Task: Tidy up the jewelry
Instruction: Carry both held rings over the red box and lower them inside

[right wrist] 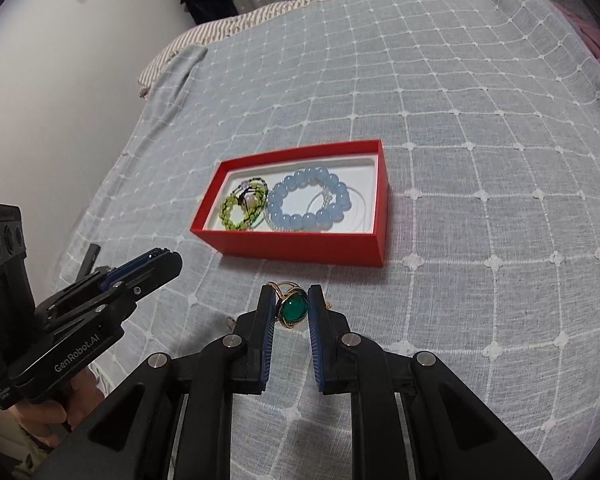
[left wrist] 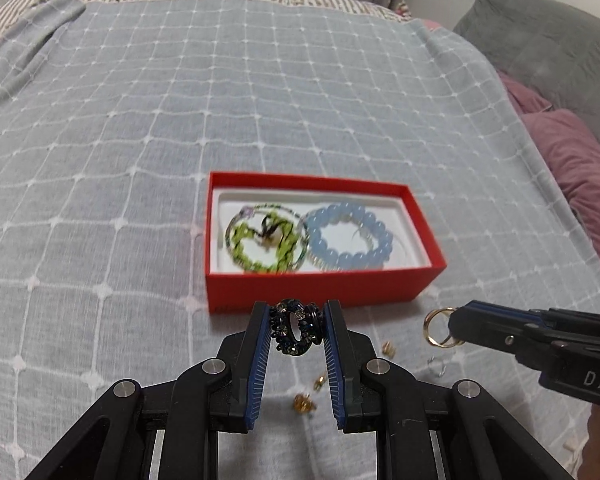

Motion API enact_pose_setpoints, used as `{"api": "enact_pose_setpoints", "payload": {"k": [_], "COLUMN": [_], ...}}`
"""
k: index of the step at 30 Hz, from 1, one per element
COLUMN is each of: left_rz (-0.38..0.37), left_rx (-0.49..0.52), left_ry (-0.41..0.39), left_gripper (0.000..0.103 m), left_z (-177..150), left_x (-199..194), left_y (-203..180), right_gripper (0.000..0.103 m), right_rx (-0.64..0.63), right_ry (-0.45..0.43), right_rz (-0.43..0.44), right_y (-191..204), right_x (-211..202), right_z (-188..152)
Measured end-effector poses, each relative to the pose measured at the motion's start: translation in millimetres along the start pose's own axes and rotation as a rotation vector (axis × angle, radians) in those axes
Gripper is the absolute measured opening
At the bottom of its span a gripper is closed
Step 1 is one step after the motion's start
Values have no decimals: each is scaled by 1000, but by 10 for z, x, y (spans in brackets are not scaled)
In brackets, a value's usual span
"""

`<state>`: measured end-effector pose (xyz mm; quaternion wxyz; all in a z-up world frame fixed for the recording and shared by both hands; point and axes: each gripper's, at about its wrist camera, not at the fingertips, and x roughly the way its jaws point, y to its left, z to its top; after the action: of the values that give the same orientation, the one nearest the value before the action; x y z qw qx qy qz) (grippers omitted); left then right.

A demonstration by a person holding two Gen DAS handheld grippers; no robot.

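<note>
A red box (left wrist: 300,288) with a white inside lies on the bed; it also shows in the right wrist view (right wrist: 300,246). In it lie a green woven bracelet (left wrist: 264,242) and a blue bead bracelet (left wrist: 346,236). My left gripper (left wrist: 297,330) is shut on a dark jewelled ring (left wrist: 296,330), just short of the box's near wall. My right gripper (right wrist: 291,308) is shut on a gold ring with a green stone (right wrist: 293,307), also short of the box. From the left wrist view the right gripper (left wrist: 456,330) holds the gold ring (left wrist: 440,328) at its tip.
Small gold pieces (left wrist: 304,402) and a thin clear ring (left wrist: 438,366) lie on the grey checked bedspread (left wrist: 180,120) below my left gripper. Purple and grey pillows (left wrist: 572,152) lie at the right. A wall (right wrist: 60,80) runs along the bed's left side.
</note>
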<state>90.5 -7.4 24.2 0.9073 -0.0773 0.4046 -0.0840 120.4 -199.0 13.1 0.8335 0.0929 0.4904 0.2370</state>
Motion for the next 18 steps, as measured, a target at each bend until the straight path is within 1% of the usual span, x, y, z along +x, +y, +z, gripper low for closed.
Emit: {"api": "enact_pose_setpoints", "payload": {"k": [6, 14, 18], "left_rz": [70, 97, 109], "left_rx": [42, 39, 41], "left_ry": [-38, -35, -28], "left_gripper": [21, 21, 21], "left_z": [104, 292, 324], "left_x": [62, 210, 270], "left_y": [-87, -120, -112], "right_gripper": [17, 17, 17], "right_rx": [14, 23, 31], "right_ry": [-23, -54, -58], "right_rz": [2, -1, -8], "right_y": [-37, -83, -125], "right_x": [-34, -31, -14], "right_z": [76, 205, 246]}}
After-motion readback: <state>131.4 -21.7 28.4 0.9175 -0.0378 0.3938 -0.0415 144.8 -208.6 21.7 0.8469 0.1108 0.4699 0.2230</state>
